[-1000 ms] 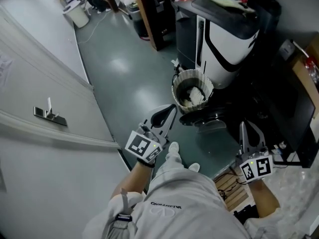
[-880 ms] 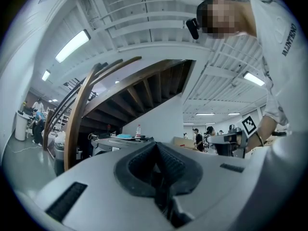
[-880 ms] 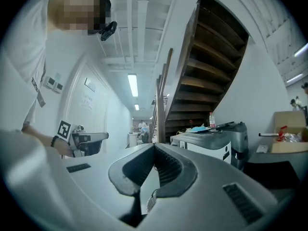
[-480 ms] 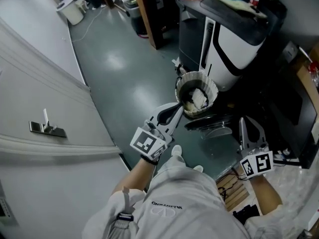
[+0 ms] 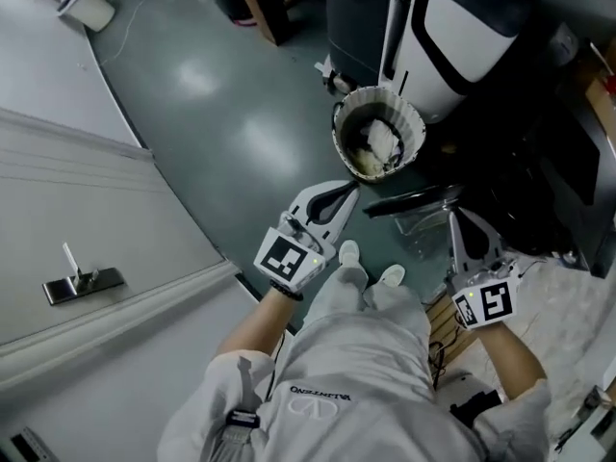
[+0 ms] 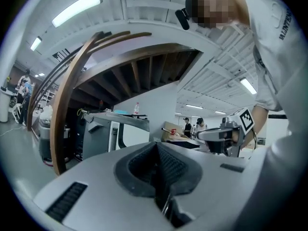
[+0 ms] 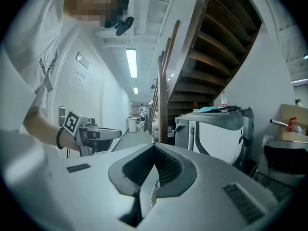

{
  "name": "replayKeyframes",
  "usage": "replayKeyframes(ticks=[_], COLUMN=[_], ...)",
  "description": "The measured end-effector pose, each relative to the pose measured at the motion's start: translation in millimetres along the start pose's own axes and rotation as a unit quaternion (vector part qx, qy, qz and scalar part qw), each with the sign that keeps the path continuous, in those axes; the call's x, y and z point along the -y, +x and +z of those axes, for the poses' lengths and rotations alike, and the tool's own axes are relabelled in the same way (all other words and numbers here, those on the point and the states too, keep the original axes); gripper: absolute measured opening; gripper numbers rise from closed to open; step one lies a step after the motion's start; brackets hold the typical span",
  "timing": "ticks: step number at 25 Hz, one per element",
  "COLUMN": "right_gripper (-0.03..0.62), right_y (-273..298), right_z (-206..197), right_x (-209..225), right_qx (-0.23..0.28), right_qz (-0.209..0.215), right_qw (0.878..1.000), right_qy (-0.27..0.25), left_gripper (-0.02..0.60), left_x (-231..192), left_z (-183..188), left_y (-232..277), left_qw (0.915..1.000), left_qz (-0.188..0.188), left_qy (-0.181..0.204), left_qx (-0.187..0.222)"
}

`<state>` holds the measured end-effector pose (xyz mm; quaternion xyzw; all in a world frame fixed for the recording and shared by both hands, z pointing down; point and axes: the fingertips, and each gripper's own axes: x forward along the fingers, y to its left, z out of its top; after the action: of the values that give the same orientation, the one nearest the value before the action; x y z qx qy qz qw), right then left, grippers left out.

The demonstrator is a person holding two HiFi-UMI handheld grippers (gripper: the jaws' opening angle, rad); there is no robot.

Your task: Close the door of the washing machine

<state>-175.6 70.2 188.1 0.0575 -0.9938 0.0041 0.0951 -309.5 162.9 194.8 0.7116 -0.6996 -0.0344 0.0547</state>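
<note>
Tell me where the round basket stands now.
In the head view the round basket stands on the floor, upper centre, beside the white and black machine, just beyond the left gripper.

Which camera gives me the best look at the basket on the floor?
The head view: it looks down into the basket, showing its rim and the white stuff inside, by the machine. Neither gripper view shows it.

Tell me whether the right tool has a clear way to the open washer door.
Probably yes. The right tool, shut and empty, hangs just beside the washer door with nothing visible between them; the basket stands beyond the door.
</note>
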Motion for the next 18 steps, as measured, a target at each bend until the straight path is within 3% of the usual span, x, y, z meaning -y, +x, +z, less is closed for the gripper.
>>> replayKeyframes(ticks=[7, 18], right_gripper=[0.011, 0.011], right_y=[21.2, 37.6], right_z=[-66.3, -176.1], right_x=[-3.1, 7.2], right_qx=[-0.041, -0.088], right_qz=[0.003, 0.008], right_qw=[0.999, 0.995], right_qy=[0.002, 0.050], left_gripper=[-0.003, -0.003], left_x=[-5.9, 15.4], left_z=[-75.4, -190.3], left_y=[28.5, 73.3], left_qw=[0.9983, 0.9920], left_qz=[-0.018, -0.056], left_qy=[-0.028, -0.035], left_qx=[-0.047, -0.108])
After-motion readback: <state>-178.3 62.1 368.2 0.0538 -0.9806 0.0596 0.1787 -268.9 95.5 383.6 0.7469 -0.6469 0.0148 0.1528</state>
